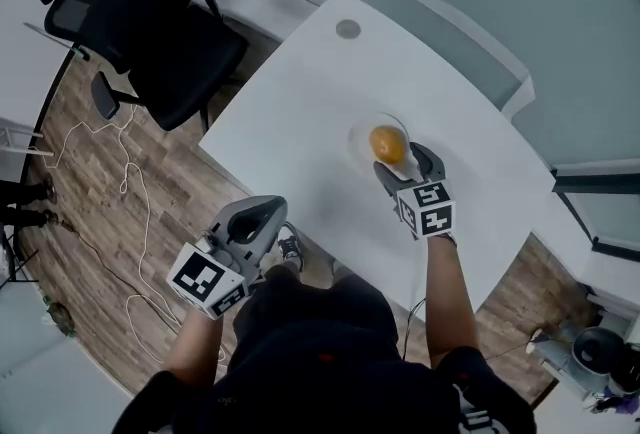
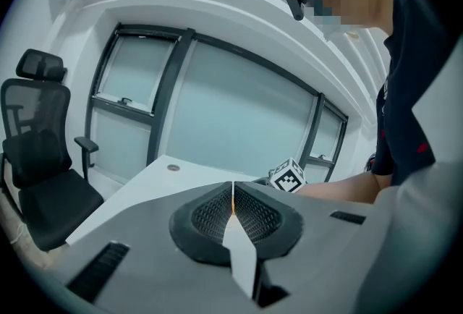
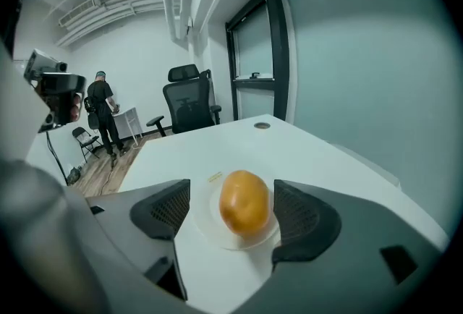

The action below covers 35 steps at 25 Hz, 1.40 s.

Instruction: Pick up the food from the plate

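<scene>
An orange-yellow, egg-shaped piece of food (image 1: pixel 388 144) lies on a small clear plate (image 1: pixel 360 134) on the white table (image 1: pixel 300 112). My right gripper (image 1: pixel 402 160) reaches in from the near side. In the right gripper view the food (image 3: pixel 244 202) sits between its open jaws on the plate (image 3: pixel 208 224). A small gap shows at each pad, narrower on the right. My left gripper (image 1: pixel 258 214) hangs off the table's near left edge over the floor, with its jaws pressed together and nothing in them (image 2: pixel 233 205).
A black office chair (image 1: pixel 150 32) stands off the table's left corner. A round cable grommet (image 1: pixel 348 29) sits at the table's far end. White cables (image 1: pixel 130 172) trail on the wooden floor. A person (image 3: pixel 103 113) stands far back in the room.
</scene>
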{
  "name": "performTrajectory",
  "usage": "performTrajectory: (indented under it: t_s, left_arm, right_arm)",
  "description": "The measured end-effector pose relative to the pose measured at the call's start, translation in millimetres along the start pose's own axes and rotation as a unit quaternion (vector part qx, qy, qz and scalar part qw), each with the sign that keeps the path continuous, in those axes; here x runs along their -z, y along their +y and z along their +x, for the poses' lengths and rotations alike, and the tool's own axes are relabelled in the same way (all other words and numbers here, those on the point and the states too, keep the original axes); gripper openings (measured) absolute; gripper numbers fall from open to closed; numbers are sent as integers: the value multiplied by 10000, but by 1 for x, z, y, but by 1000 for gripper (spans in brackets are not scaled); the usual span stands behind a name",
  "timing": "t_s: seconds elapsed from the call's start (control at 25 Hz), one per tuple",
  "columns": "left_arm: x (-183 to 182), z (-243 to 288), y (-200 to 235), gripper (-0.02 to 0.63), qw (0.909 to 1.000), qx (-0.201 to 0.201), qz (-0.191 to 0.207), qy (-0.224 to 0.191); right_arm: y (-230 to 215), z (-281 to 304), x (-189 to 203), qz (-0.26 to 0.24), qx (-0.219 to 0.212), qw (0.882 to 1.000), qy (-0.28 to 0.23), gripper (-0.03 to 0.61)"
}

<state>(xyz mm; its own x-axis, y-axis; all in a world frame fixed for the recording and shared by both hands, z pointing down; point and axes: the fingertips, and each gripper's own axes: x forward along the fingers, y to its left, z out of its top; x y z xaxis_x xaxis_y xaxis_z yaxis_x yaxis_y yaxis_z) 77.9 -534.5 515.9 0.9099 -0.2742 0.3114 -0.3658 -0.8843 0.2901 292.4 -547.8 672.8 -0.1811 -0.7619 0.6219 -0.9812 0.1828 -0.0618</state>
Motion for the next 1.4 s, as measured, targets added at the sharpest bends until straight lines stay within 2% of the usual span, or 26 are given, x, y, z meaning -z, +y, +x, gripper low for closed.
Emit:
performTrajectory:
  t_s: [0.24, 0.4, 0.48, 0.56, 0.84, 1.04, 1.2, 1.4]
  left_arm:
    - [17, -2, 15, 28, 9997, -121, -159, 132]
    - [24, -3, 16, 28, 9994, -196, -188, 208]
    - [25, -4, 17, 28, 9994, -211, -183, 215]
    - [22, -6, 17, 28, 9994, -215, -167, 194]
    - [-3, -11, 7, 28, 10000, -53, -33, -56]
    - [-33, -24, -8, 28, 9992, 131, 153, -338]
    - [-61, -33, -21, 28, 9967, 311, 322, -676]
    - [-92, -48, -35, 28, 9909, 413, 740, -1047]
  right_arm:
    - [-15, 59, 27, -4, 61, 9985, 540, 379]
    - [-22, 77, 44, -26, 23, 9960, 893, 379]
    - [-22, 78, 43, -103, 75, 9960, 879, 376]
    - [-21, 70, 32, -181, 190, 9977, 629, 373]
    - [-12, 0, -37, 133, 574, 9966, -582, 371]
    - [11, -69, -81, 222, 839, 9874, -1320, 371]
    - [34, -123, -110, 260, 799, 9806, -1769, 371]
    - [64, -181, -140, 278, 779, 9699, -2288, 370]
